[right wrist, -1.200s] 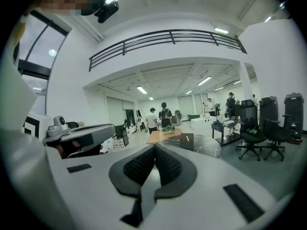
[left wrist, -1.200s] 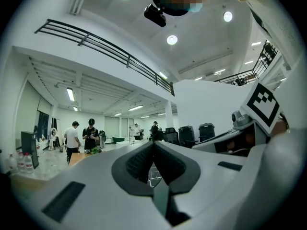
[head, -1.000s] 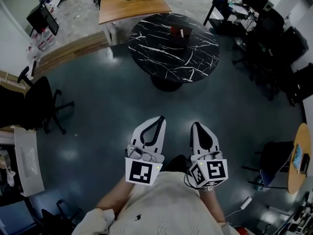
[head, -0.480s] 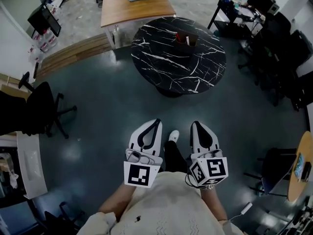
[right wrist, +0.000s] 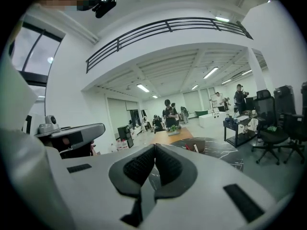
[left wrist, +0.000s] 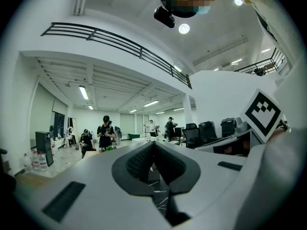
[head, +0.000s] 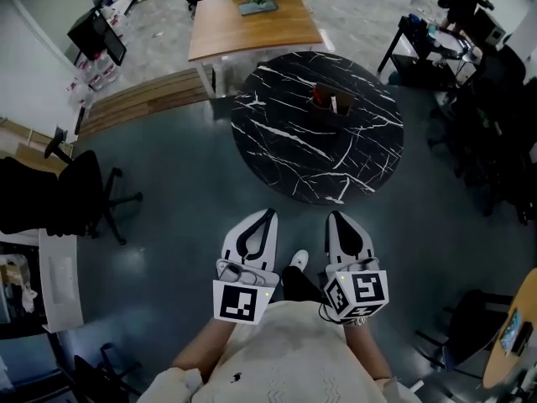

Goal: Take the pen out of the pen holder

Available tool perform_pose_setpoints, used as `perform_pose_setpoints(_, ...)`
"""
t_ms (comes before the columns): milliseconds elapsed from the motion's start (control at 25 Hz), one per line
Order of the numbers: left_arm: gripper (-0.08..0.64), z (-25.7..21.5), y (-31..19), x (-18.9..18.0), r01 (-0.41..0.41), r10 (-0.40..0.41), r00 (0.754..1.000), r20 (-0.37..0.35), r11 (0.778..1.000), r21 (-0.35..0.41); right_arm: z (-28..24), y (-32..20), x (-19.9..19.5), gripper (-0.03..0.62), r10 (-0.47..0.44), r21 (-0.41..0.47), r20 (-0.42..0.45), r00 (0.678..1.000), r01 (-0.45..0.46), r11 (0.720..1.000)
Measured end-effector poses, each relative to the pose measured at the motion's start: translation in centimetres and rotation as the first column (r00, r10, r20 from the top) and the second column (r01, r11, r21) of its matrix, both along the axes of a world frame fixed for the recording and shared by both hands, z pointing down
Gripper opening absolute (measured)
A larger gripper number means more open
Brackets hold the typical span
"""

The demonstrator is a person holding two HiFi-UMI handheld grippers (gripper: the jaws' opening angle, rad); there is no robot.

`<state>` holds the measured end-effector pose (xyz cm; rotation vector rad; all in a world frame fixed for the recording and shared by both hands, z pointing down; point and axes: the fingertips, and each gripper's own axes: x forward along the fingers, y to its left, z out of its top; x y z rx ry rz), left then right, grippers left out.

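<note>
The pen holder point(head: 322, 97) is a small reddish cup beside a brown box point(head: 343, 103), on a round black marble table point(head: 294, 141) well ahead of me. In the right gripper view the pen holder point(right wrist: 196, 146) shows small and far off, with pens sticking up. My left gripper point(head: 268, 214) and right gripper point(head: 335, 216) are held side by side over the dark floor, short of the table, both pointing at it. Each has its jaws shut with nothing between them, as the left gripper point(left wrist: 153, 143) and right gripper point(right wrist: 154, 147) views confirm.
A wooden desk point(head: 252, 23) stands behind the round table. A black office chair point(head: 80, 196) is at the left and dark chairs point(head: 495, 141) at the right. A white desk point(head: 60, 288) lies at the near left. My shoe point(head: 298, 260) shows between the grippers.
The round table and pen holder have come nearer and lower in the head view. Both grippers stay shut, side by side.
</note>
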<state>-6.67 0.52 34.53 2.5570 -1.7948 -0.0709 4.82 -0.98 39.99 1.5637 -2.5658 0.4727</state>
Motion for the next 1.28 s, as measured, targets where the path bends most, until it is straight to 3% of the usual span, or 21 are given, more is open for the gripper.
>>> perform_pose_setpoints(240, 0.011, -1.0, -4.9, 2.9, 0.032, -0.032, 0.999, -0.003, 0.999, 0.011, -1.3, -6.0, 2.7, 0.017, -0.03, 0.032, -0.006, 1.0, 0.03, 0.999)
perform_pose_setpoints(560, 0.011, -1.0, -10.9, 3.8, 0.025, -0.025, 1.0, -0.006, 1.0, 0.008, -1.3, -11.6, 4.2, 0.017, -0.02, 0.034, -0.01, 1.0, 0.02, 0.999)
perform_pose_setpoints(800, 0.012, 1.0, -17.8, 3.7, -0.034, 0.034, 0.999, -0.034, 0.999, -0.009, 0.3, -17.2, 4.4, 0.017, 0.042, 0.006, -0.039, 0.998, -0.042, 0.999)
perform_pose_setpoints(1080, 0.012, 2.5, -29.7, 1.9, -0.1, 0.099, 0.991, -0.091, 0.995, -0.013, 2.6, -26.8, 2.0, 0.017, 0.111, -0.055, -0.077, 0.991, -0.116, 0.992)
perform_pose_setpoints(1120, 0.011, 2.9, -31.2, 1.7, -0.124, 0.123, 0.99, -0.066, 0.992, -0.018, 3.0, -28.3, 1.5, 0.017, 0.12, -0.067, -0.085, 0.989, -0.126, 0.99)
perform_pose_setpoints(1200, 0.011, 3.9, -34.0, 1.3, -0.194, 0.196, 0.979, 0.048, 0.98, -0.044, 3.3, -31.3, 0.5, 0.017, 0.137, -0.082, -0.098, 0.986, -0.145, 0.986)
perform_pose_setpoints(1280, 0.011, 4.5, -36.6, 0.7, -0.206, 0.206, 0.978, 0.005, 0.977, -0.063, 3.7, -34.2, -0.5, 0.017, 0.148, -0.087, -0.114, 0.982, -0.158, 0.984)
